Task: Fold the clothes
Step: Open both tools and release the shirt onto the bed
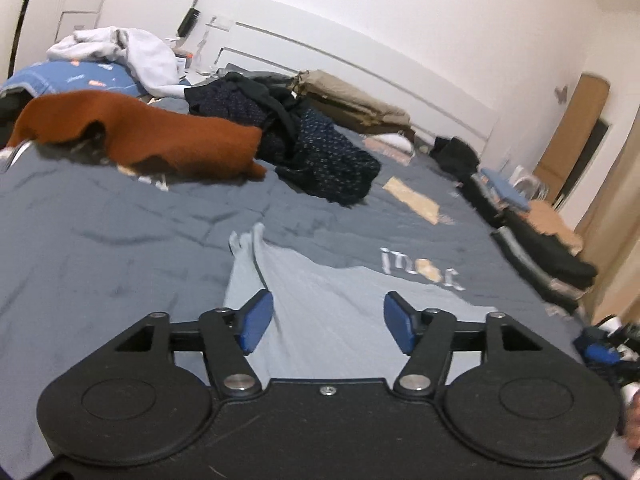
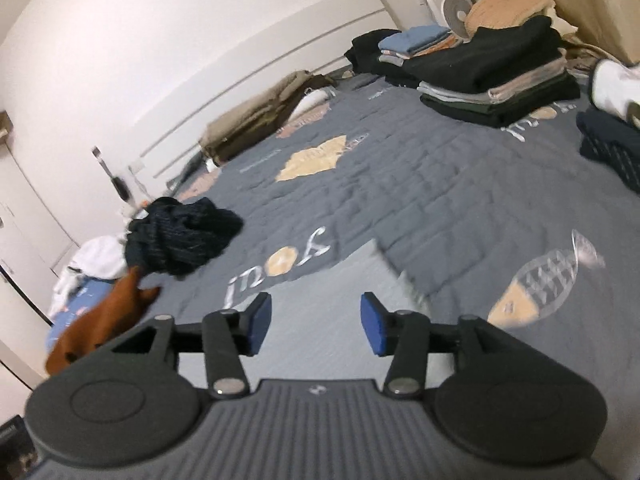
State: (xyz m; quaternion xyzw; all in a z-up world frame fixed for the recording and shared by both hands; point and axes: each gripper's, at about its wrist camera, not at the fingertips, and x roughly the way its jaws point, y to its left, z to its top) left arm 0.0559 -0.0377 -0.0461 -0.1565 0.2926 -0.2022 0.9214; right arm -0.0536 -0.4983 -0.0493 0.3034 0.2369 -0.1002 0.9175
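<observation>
Both the left gripper [image 1: 328,322] & right gripper [image 2: 316,324] are open w/ nothing held, and the light grey cloth [image 1: 340,320] looks soft & floppy, best grabbed at its corners.

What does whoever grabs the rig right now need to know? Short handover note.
Left gripper: open, nothing held, above the light grey garment.
Right gripper: open, nothing held, over the same garment.
Garment lies on the grey bedspread, not clamped.
Done: folded stacks at the bed's far side.
Left: light grey garment, rust sweater, dark dotted pile, white clothes.
</observation>
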